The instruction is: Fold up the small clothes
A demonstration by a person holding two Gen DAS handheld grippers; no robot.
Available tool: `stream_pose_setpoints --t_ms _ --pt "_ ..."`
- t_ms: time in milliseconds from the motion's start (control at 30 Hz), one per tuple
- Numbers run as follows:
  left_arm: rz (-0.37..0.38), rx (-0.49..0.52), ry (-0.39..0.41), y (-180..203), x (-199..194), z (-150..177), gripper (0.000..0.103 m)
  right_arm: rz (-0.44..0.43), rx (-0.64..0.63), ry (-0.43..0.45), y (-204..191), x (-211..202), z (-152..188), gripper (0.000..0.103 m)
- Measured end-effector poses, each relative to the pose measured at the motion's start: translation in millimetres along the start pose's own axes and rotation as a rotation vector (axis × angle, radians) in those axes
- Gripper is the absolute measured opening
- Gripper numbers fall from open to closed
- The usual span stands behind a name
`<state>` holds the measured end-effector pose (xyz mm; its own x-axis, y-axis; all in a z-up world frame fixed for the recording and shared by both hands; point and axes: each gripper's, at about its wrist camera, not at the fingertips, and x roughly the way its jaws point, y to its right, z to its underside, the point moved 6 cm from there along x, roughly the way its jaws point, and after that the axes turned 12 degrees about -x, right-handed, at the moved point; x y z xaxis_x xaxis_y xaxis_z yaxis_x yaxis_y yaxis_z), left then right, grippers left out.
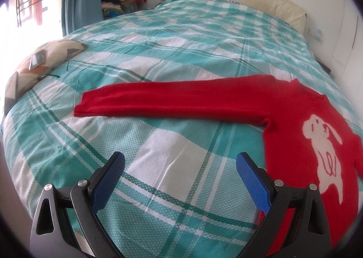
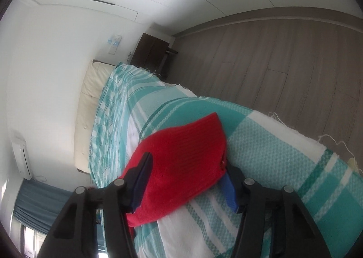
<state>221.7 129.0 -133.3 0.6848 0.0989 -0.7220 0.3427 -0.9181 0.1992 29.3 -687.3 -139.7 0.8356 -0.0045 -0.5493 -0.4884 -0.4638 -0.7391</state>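
Two tongs are ours: the left gripper (image 1: 180, 165) hovers wide open and empty over the bedspread (image 1: 158, 53); the right gripper (image 2: 188, 167), jaws also apart, straddles a fold of the red sweater (image 2: 181, 156) near the bed's side edge, not yet pinching it. Closing too shallow could let the knit slip and bunch. Only the left view shows the sweater's long sleeve (image 1: 170, 101) spread flat and the dog motif (image 1: 324, 144); only the right shows the floor (image 2: 283, 65).
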Motion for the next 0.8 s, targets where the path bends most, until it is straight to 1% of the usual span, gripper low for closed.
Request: stream_pose_setpoints --t_ms 33,67,100,167,200,267,300,367,433,533,633,700,767,800 --pt "0.0 -0.001 -0.002 0 1 0 0.099 0.01 -0.012 -0.019 -1 5 -2 0.035" --pt "0.0 -0.002 -0.003 0 1 0 0.099 0.031 -0.035 -0.039 -4 8 -4 0.006" --pt "0.0 -0.001 -0.003 1 1 0 0.099 0.056 -0.058 -0.039 -8 7 -5 0.004" --pt "-0.002 -0.002 0.0 1 1 0 0.099 0.116 -0.144 0.007 -28 -5 -13 0.004" --pt "0.0 -0.003 0.0 1 2 -1 0.099 0.143 -0.215 0.039 -47 -13 -18 0.004" --pt "0.01 -0.005 -0.002 2 1 -2 0.099 0.163 -0.37 0.092 -98 -27 -22 0.004" --pt "0.016 -0.007 -0.003 2 1 -3 0.099 0.162 -0.448 0.113 -129 -33 -23 0.004" --pt "0.03 -0.009 -0.001 5 -1 -4 0.099 0.124 -0.587 0.137 -195 -38 -19 0.004" --pt "0.041 -0.004 0.009 8 -5 -5 0.099 0.062 -0.718 0.126 -264 -34 -2 0.004" --pt "0.035 0.024 0.037 12 -10 -6 0.099 -0.045 -0.88 0.058 -361 -9 42 0.004" --pt "0.021 0.056 0.062 14 -12 -7 0.099 -0.135 -0.986 -0.034 -432 30 101 0.004" --pt "0.012 0.075 0.065 16 -11 -7 0.099 -0.162 -1.049 -0.089 -460 59 146 0.004" --pt "-0.002 0.092 0.061 17 -8 -6 0.099 -0.172 -1.095 -0.138 -473 83 186 0.004" --pt "-0.006 0.099 0.059 18 -6 -6 0.099 -0.173 -1.107 -0.176 -476 99 204 0.004"
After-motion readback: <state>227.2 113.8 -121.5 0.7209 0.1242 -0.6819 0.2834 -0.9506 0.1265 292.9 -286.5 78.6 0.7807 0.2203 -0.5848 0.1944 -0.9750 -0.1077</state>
